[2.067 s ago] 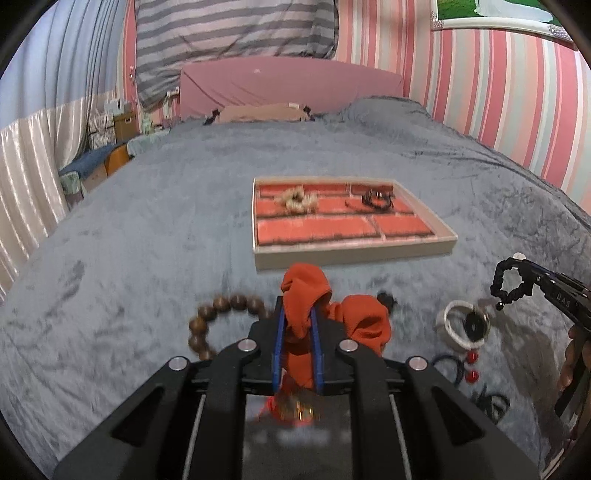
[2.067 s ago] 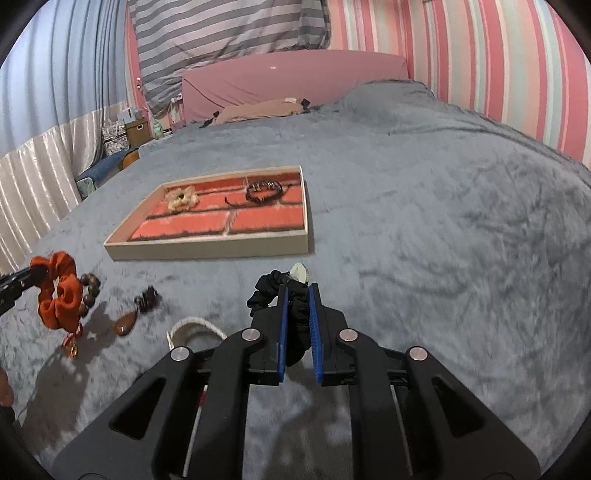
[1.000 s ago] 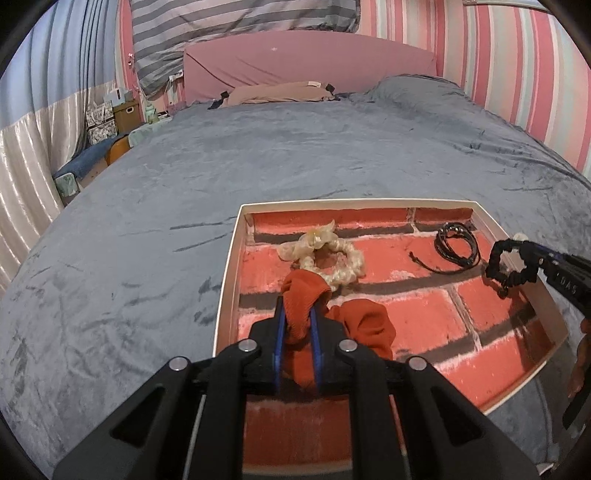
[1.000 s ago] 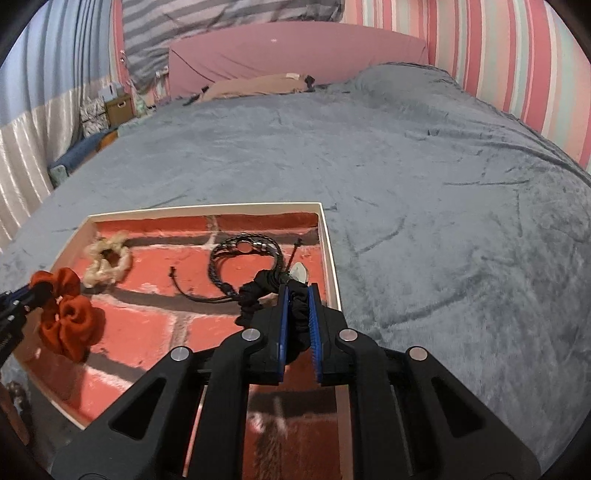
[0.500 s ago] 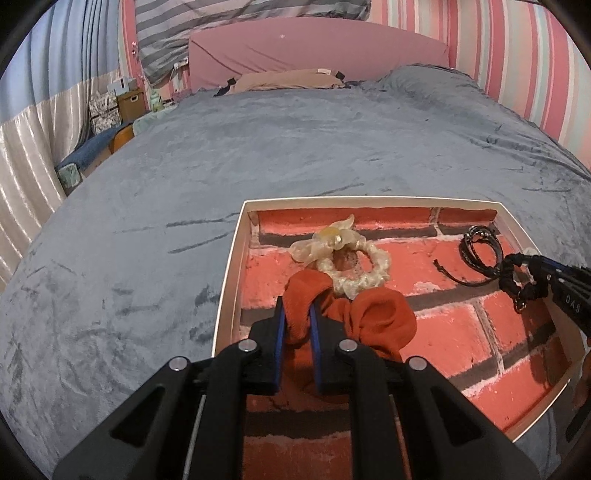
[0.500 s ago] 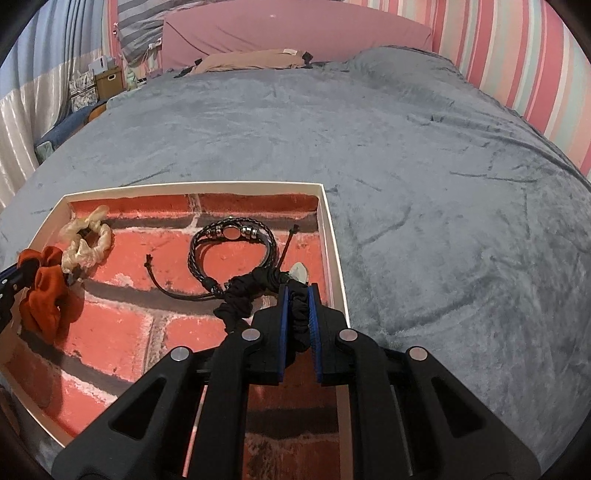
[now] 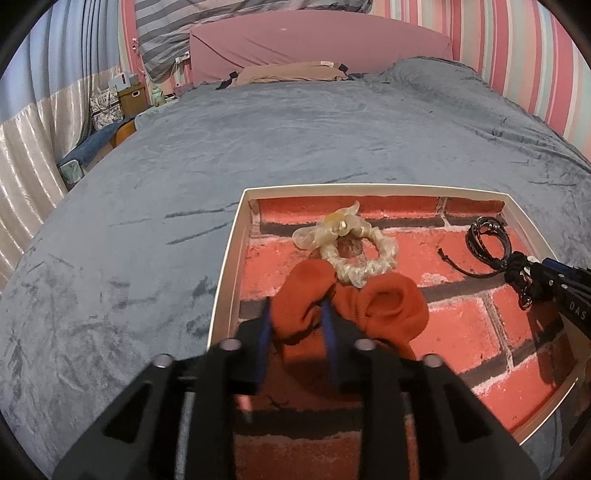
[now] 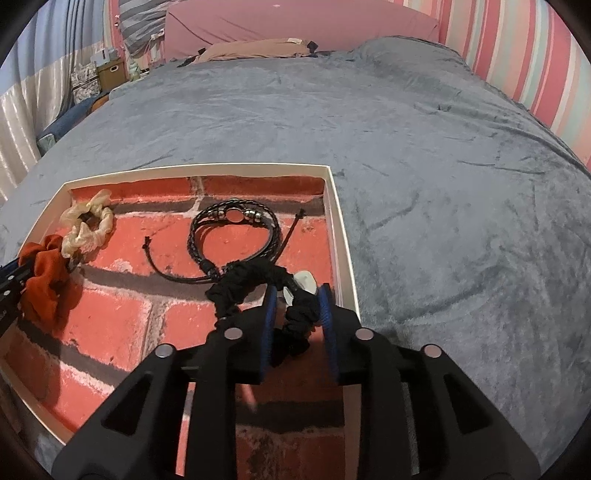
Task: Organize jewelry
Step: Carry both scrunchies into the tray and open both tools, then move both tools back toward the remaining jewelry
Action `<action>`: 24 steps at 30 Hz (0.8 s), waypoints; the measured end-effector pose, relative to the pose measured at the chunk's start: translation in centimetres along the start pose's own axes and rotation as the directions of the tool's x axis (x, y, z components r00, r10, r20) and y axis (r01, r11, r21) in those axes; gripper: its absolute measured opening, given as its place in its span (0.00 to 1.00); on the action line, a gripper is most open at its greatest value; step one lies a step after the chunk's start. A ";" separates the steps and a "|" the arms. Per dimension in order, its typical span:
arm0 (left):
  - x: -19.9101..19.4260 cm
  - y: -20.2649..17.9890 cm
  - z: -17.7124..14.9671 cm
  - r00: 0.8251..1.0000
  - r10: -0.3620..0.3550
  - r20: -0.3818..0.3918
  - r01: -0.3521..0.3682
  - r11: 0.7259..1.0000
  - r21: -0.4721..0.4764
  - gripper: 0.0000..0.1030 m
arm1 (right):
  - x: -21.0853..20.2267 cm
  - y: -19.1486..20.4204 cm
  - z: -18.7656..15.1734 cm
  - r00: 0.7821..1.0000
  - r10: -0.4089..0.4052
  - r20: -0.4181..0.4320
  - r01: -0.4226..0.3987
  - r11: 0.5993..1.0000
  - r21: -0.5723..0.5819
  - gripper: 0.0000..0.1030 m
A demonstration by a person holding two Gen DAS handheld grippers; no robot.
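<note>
My left gripper [image 7: 299,325] has just been opening its jaws; the orange scrunchie [image 7: 354,306] sits between the blue pads, slack on the tray floor, and the pads no longer pinch it. My right gripper [image 8: 297,321] has likewise just been spreading, with the black scrunchie [image 8: 258,284] loose between its pads, resting at the near right corner of the tray beside a small pale charm [image 8: 306,282].

Both scrunchies lie inside the shallow cream-rimmed tray [image 7: 225,266], whose floor is printed as red brick. The orange one touches a cream scrunchie [image 7: 351,243] just beyond it, at the far left of the tray. A black braided cord bracelet [image 8: 232,229] with metal beads lies toward the far right, its loose ends trailing over the bricks, and the black scrunchie overlaps its near edge.

The tray rests on a grey plush blanket [image 8: 443,184] that covers a bed, creased in places. At the far end lies a tan pillow [image 7: 288,72] against a pink headboard [image 7: 314,40], with striped grey bedding [image 7: 177,26] heaped above it on the left. The wall [image 7: 517,48] on the right carries pink and pale stripes. On the far left hang pale curtains [image 7: 26,155], with a small brown box [image 7: 131,98] and clutter beside the bed.
</note>
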State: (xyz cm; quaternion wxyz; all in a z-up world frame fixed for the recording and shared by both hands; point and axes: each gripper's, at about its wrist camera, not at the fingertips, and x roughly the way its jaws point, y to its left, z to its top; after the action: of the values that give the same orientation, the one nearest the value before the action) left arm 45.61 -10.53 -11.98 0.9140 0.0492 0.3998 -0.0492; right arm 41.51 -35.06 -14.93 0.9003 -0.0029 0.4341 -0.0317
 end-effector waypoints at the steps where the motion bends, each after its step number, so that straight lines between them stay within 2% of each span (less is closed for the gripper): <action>1: -0.2 0.0 0.0 1.000 0.003 0.005 -0.003 1.000 0.001 0.35 | -0.3 0.0 -0.1 1.000 0.011 0.008 -0.011 1.000 0.002 0.30; 2: -0.3 0.0 0.0 1.000 0.006 0.008 -0.006 1.000 0.003 0.39 | -0.5 0.0 -0.1 1.000 0.016 0.017 -0.016 1.000 0.000 0.33; 4: -0.7 -0.1 0.0 1.000 0.009 0.015 -0.009 1.000 0.004 0.45 | -1.5 0.2 -0.1 0.998 0.013 0.055 -0.012 1.000 -0.017 0.46; 5: -0.9 -0.1 0.0 1.000 0.008 0.020 -0.008 1.000 0.004 0.49 | -1.9 0.2 -0.1 0.998 0.014 0.066 -0.012 1.000 -0.021 0.48; 10: -2.7 -0.4 -0.3 0.999 0.000 0.048 0.000 1.000 0.018 0.55 | -3.9 -0.4 -0.3 0.993 0.027 0.111 -0.026 1.000 -0.012 0.61; 16: -6.0 0.1 -0.8 0.996 -0.010 0.088 0.010 1.000 0.006 0.61 | -6.8 -0.6 -1.4 0.988 0.033 0.149 -0.031 0.999 -0.011 0.64; 20: -9.2 0.6 -2.3 0.993 -0.007 0.117 0.005 1.000 0.016 0.70 | -9.3 -0.9 -3.2 0.986 0.039 0.164 -0.039 0.999 -0.009 0.65; 24: -12.2 1.4 -4.6 0.992 -0.012 0.128 0.008 0.999 0.032 0.71 | -12.0 -1.4 -5.6 0.984 0.043 0.170 -0.042 0.999 -0.010 0.65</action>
State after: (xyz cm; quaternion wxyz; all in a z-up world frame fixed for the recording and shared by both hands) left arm 34.21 -7.97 -6.03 0.9366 0.0581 0.3397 -0.0631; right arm 29.63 -35.60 -8.97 0.9346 0.0010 0.3555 -0.0107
